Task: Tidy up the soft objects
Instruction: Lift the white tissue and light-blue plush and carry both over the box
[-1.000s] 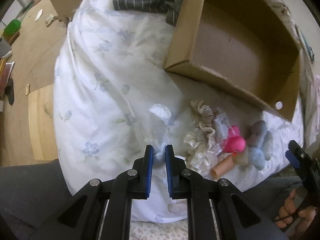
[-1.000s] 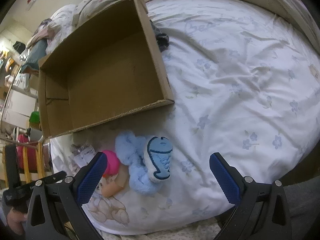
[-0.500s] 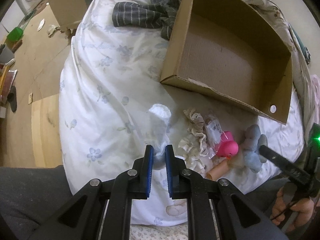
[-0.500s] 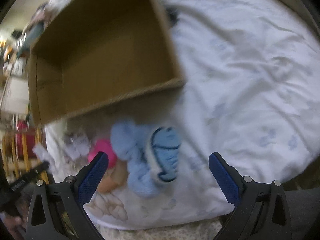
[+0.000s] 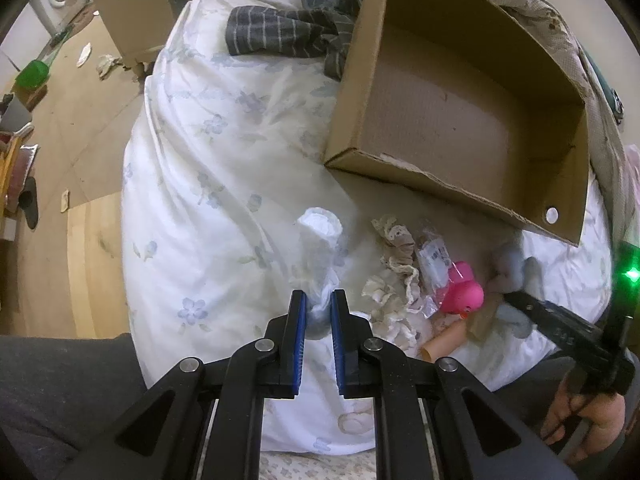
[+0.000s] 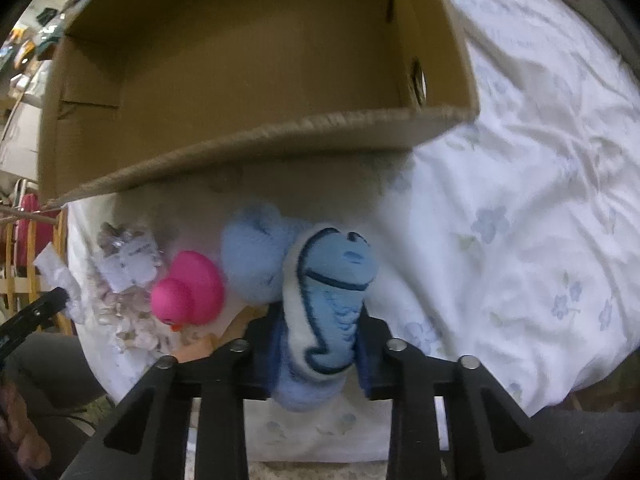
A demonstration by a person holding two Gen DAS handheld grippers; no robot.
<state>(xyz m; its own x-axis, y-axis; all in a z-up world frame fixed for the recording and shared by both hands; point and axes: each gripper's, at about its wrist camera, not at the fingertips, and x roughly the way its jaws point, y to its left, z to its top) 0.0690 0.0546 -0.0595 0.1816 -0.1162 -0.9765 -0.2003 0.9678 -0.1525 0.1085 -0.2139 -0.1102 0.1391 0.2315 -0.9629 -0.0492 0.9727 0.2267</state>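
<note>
On the bed (image 5: 192,184), I have both tongs loaded. My left tongs (image 5: 318,310) are clamped on the lower end of a white sock (image 5: 320,240), whose long axis runs straight ahead from the tips, its open cuff pointing toward the cardboard box (image 5: 440,120). My right tongs (image 6: 318,344) are closed on a blue slipper sock (image 6: 324,300), its fish-patterned sole facing the camera and its length also running forward toward the box rim (image 6: 280,140).

The empty box lies just beyond both loads, near the bed's front edge; the right tongs sit nearer its front wall, so that sock looks like the shorter carry.

Between the two tongs a pink rubber duck (image 6: 188,288), lace-trimmed cloth (image 5: 394,276) and a small plastic packet (image 5: 434,256) stay on the sheet.

A second fluffy blue piece (image 6: 252,256) behind the held sock may be its pair; blur leaves that unclear.
</note>
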